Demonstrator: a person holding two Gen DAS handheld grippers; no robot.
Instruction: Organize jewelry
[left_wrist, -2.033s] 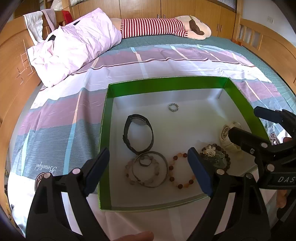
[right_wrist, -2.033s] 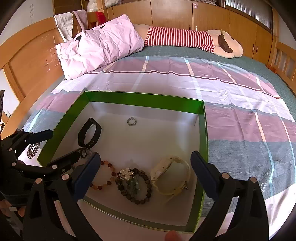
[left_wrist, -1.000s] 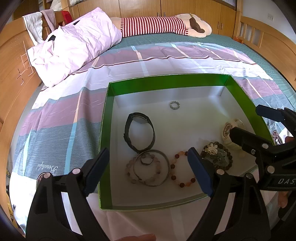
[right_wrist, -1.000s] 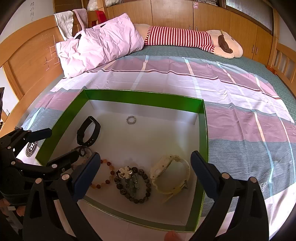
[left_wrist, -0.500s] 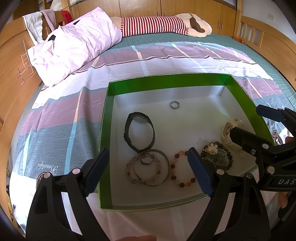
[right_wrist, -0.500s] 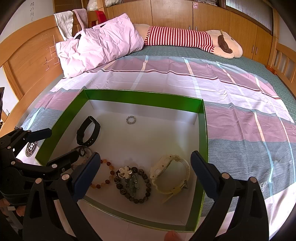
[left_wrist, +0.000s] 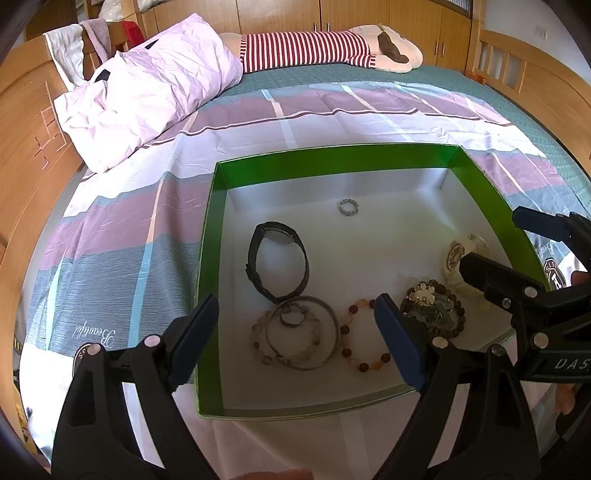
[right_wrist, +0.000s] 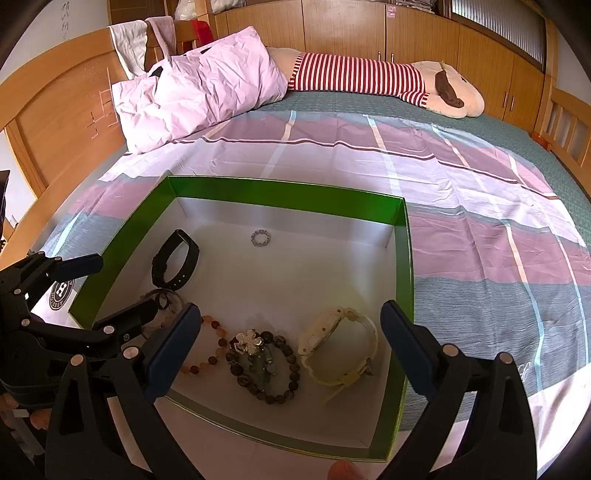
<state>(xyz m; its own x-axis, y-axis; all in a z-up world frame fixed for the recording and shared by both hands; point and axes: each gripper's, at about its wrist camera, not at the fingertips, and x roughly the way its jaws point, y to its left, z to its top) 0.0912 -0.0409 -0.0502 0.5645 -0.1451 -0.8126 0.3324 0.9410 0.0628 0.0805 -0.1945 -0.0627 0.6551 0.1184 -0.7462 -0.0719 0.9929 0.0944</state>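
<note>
A green box (left_wrist: 332, 157) (right_wrist: 288, 192) with a white floor lies on the bed. In it lie a black watch (left_wrist: 277, 262) (right_wrist: 175, 264), a small silver ring (left_wrist: 348, 206) (right_wrist: 261, 236), a silver bangle (left_wrist: 303, 332) over a pale bead bracelet, an orange bead bracelet (left_wrist: 364, 341) (right_wrist: 207, 347), a dark bead bracelet with a flower charm (left_wrist: 432, 308) (right_wrist: 264, 363) and a cream watch (left_wrist: 463, 258) (right_wrist: 340, 345). My left gripper (left_wrist: 295, 339) is open above the bangle. My right gripper (right_wrist: 290, 347) is open above the dark bracelet.
A pink pillow (left_wrist: 147, 85) and a striped plush toy (left_wrist: 317, 50) lie at the far side of the bed. A wooden headboard (left_wrist: 22, 155) runs along the left. Wooden cupboards (right_wrist: 406, 26) stand behind. Striped bedsheet (right_wrist: 480, 236) surrounds the box.
Both grippers stay open and nearly still. The view has shifted very slightly relative to the box; the jewelry has not moved.
</note>
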